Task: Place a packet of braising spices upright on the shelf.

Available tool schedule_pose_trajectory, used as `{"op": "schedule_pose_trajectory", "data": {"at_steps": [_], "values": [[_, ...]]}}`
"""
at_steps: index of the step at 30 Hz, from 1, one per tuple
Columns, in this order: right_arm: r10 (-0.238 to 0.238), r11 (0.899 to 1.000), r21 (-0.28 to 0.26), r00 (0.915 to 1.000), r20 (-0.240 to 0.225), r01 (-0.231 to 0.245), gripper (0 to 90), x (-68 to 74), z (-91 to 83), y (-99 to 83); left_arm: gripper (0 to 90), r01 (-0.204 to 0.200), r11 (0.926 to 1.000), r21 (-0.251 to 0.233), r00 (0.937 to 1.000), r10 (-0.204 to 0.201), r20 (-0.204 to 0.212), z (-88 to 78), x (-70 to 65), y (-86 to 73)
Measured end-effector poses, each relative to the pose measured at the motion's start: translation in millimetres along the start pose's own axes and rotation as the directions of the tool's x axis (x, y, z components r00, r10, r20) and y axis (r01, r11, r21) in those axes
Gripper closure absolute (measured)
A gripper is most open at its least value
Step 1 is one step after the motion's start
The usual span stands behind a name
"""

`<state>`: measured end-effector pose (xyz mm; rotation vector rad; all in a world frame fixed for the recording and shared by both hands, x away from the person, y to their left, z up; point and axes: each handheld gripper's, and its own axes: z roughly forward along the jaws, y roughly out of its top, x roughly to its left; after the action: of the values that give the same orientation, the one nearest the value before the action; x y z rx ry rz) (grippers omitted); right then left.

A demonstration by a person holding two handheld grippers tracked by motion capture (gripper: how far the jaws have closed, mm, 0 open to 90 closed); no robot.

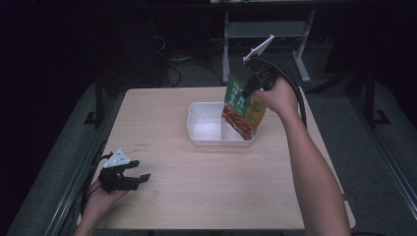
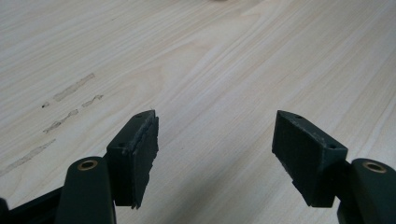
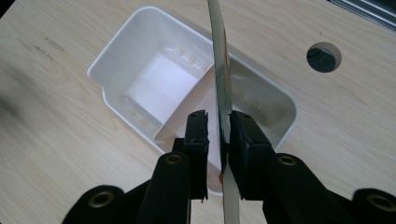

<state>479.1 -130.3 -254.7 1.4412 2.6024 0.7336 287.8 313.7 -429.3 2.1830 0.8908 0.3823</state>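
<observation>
One flat snack pouch (image 1: 242,107) hangs over a white plastic tray (image 1: 196,129) on the pale wood-grain table (image 1: 206,196).
The right gripper (image 3: 218,133) has the glossy green-and-red pouch edge-on between its jaws, slightly parted, one pad off the film; one tray, rounded corners, two compartments split by a divider; the left gripper (image 2: 215,154) rests near the table's front-left corner, ribbed black pads wide and empty.

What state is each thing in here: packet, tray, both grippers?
Snack packet: upright, lower end in the tray's right compartment, top between the right gripper's jaws.
White tray: on the table, left compartment empty.
Right gripper: jaws slightly apart around the packet.
Left gripper: open, empty, over the table.
</observation>
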Motion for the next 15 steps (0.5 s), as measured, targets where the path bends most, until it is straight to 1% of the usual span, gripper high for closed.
{"op": "schedule_pose_trajectory", "data": {"at_steps": [2,3,5,6,7,8,9,10,11,15], "values": [[0.004,1.0,-0.003,1.0,-0.007,-0.004,75.8,-0.9,0.2,-2.9,31.0,0.002,1.0,0.0,1.0,-0.002,0.0,0.1,-0.3,0.0],[0.007,1.0,-0.005,0.9999,-0.014,-0.007,76.2,-2.5,1.1,-8.3,31.1,0.004,1.0,-0.001,1.0,-0.004,0.0,0.4,-0.9,0.1],[0.003,1.0,-0.007,0.9998,-0.021,-0.004,80.2,-3.1,2.4,-12.7,31.0,0.004,1.0,-0.001,1.0,-0.004,0.001,0.5,-1.1,0.3],[0.003,1.0,-0.007,0.9998,-0.021,-0.004,80.2,-3.1,2.4,-12.7,31.0,0.004,1.0,-0.001,1.0,-0.004,0.001,0.5,-1.1,0.3],[-0.005,1.0,-0.016,0.9997,-0.025,0.004,86.6,-2.5,2.7,-15.5,31.0,0.004,1.0,0.0,1.0,-0.004,0.0,0.6,-1.3,0.4],[-0.014,1.0,-0.021,0.9998,-0.014,0.013,88.7,-1.2,2.6,-16.1,31.0,0.004,1.0,0.0,1.0,-0.004,0.0,0.7,-1.3,0.3],[-0.014,1.0,-0.021,0.9998,-0.014,0.013,88.7,-1.2,2.6,-16.1,31.0,0.004,1.0,0.0,1.0,-0.004,0.0,0.7,-1.3,0.3],[-0.024,0.999,-0.021,0.9997,0.001,0.024,89.2,0.2,2.5,-16.2,31.0,0.004,1.0,0.0,1.0,-0.004,-0.001,0.7,-1.3,0.3],[-0.029,0.999,-0.021,0.9996,0.006,0.029,89.3,1.2,2.3,-15.9,31.0,0.005,1.0,0.0,1.0,-0.005,-0.001,0.6,-1.2,0.3],[-0.035,0.999,-0.022,0.999,0.029,0.036,89.4,4.4,0.9,-11.6,31.0,0.004,1.0,0.0,1.0,-0.004,0.0,0.5,-0.7,0.1]]}}
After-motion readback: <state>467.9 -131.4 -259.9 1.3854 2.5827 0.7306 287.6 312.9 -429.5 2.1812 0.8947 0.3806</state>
